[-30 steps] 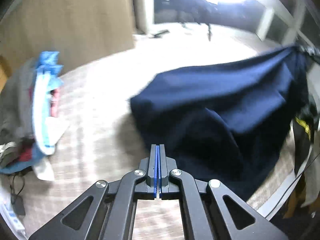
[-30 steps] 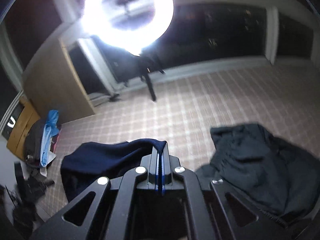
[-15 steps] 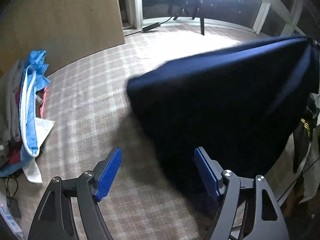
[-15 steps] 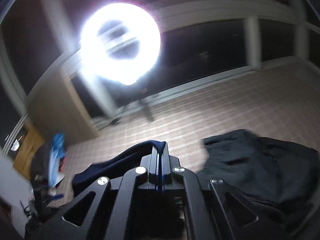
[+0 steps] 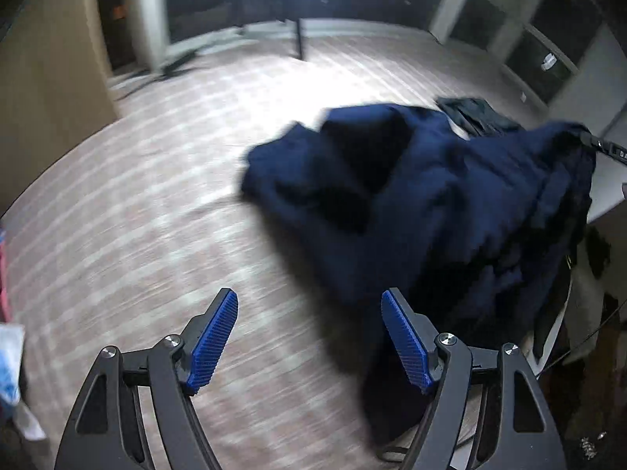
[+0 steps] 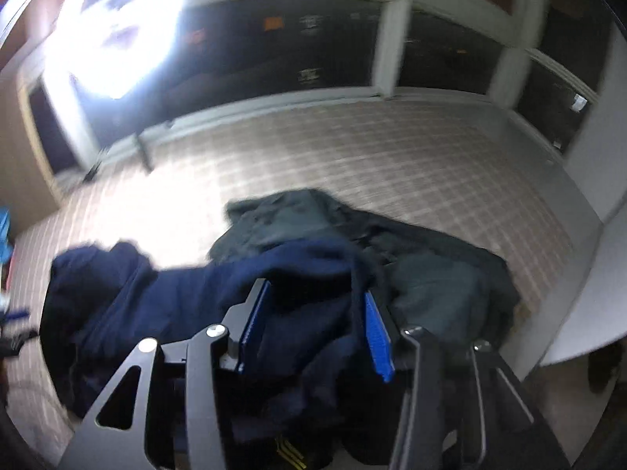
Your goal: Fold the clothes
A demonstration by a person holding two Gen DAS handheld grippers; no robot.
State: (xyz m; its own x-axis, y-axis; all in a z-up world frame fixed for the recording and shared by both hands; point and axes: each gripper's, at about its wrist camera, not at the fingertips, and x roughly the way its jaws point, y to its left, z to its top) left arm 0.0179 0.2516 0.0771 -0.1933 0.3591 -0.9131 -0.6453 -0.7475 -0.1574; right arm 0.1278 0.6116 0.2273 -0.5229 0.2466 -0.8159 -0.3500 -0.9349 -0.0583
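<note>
Left claw (image 5: 309, 337) spread wide, blue pads (image 5: 213, 337) holding nothing, above the checked surface (image 5: 156, 196). Navy garment (image 5: 431, 203) lies crumpled just ahead and to its right, blurred. In the right wrist view the right claw (image 6: 317, 325) stands parted, a bunch of the navy garment (image 6: 196, 297) draped loosely between its fingers; pads not pressed on the cloth. Dark grey garment (image 6: 431, 266) heaped just behind, touching the navy one. Bright ring light (image 6: 117, 27) upper left.
</note>
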